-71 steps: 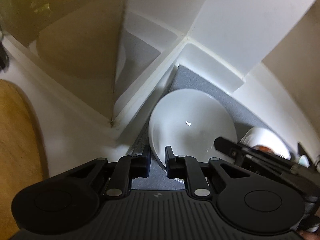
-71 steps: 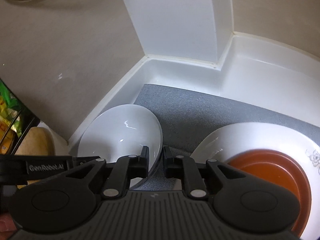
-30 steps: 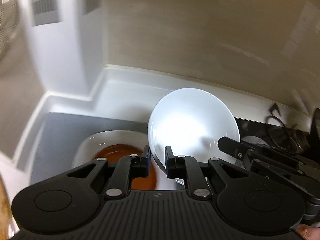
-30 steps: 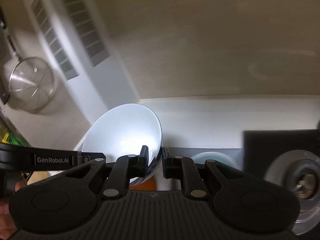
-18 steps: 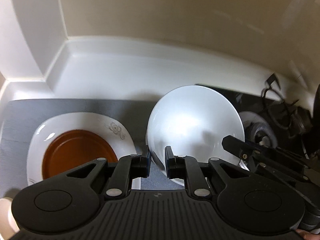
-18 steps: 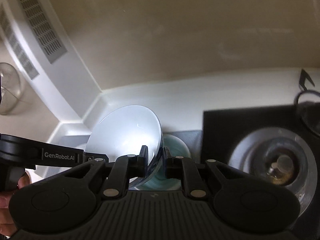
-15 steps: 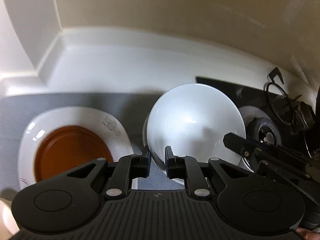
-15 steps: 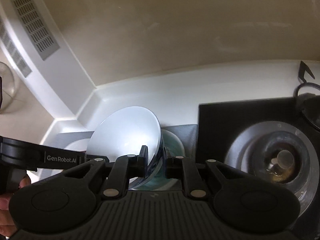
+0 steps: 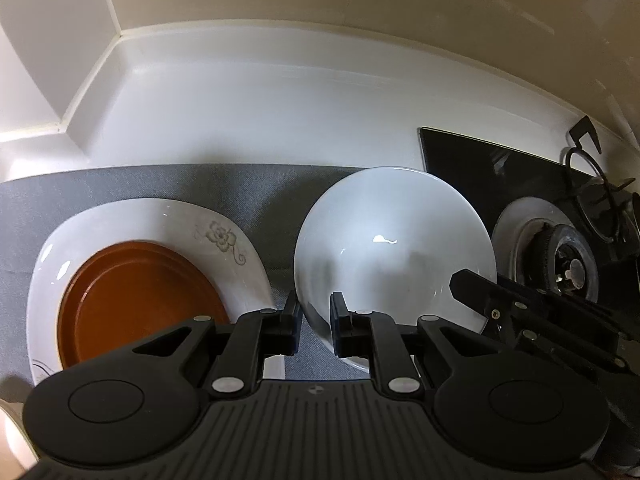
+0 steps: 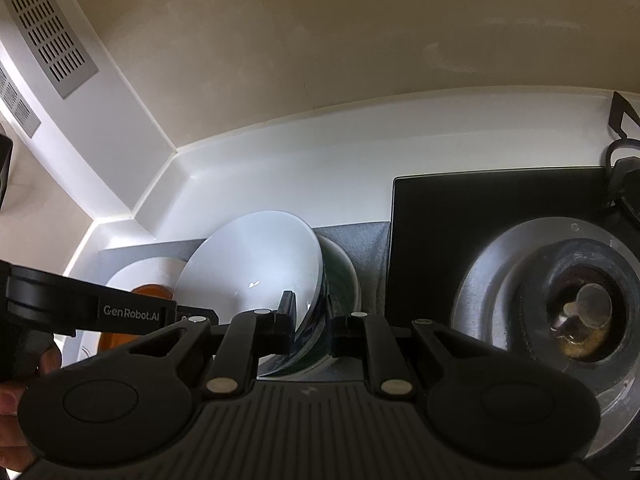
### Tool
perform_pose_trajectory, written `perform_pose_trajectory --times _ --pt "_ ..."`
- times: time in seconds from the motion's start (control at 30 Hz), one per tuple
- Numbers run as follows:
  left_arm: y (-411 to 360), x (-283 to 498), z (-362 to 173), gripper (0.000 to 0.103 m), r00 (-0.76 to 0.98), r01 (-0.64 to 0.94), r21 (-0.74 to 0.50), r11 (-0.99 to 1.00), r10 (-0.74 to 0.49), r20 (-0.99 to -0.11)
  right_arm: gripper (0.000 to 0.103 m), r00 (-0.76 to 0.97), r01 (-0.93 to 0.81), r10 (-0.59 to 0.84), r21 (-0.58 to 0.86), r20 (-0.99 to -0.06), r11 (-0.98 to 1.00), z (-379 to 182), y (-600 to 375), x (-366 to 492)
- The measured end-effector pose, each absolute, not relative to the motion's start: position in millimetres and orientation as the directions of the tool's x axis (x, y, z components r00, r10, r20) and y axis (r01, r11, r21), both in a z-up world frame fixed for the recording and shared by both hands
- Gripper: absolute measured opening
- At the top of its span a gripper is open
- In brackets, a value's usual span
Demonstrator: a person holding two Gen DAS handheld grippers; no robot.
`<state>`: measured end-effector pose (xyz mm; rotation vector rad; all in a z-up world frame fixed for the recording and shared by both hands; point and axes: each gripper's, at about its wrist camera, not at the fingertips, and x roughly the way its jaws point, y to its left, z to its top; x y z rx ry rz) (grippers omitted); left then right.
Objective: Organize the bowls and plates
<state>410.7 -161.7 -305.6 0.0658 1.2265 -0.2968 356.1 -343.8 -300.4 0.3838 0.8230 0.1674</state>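
Note:
A white bowl (image 9: 394, 252) hangs tilted over the grey mat (image 9: 160, 184), held at its rim from two sides. My left gripper (image 9: 315, 320) is shut on the near rim. In the right wrist view my right gripper (image 10: 312, 320) is shut on the white bowl's (image 10: 256, 264) right rim. A green bowl (image 10: 340, 276) stands right under and behind it; whether the two touch I cannot tell. To the left a white flowered plate (image 9: 224, 236) carries an orange plate (image 9: 140, 300).
A black gas stove (image 10: 460, 216) with a steel burner (image 10: 560, 304) borders the mat on the right. White counter and a beige wall run behind. A hand (image 10: 16, 412) shows at the lower left edge.
Both grippers have come down with the white bowl and tipped further downward. The mat, the plates and the green bowl are closer, and the green bowl now sits just beneath the white bowl.

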Motion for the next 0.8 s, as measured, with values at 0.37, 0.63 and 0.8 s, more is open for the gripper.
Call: perform_pose_trajectory --times 0.37,0.63,0.8 --pt "-167.3 420.4 -317.6 0.016 0.285 0.239 -0.094 0.966 -0.162 -0.945 0.017 0.662 0.012 0.278 0.381 -0.696 0.925 -313.2 -342.7 361.9" --pt "-163.6 423.6 -322.8 0.017 0.277 0.212 -0.119 0.97 -0.176 -0.945 0.017 0.674 0.008 0.252 0.347 -0.695 0.938 -312.1 -339.6 362.4" --pt "-157.1 424.5 -328.0 0.018 0.261 0.184 -0.159 0.97 -0.204 -0.944 0.025 0.685 0.001 0.26 0.357 -0.681 0.934 -312.8 -341.3 356.3"
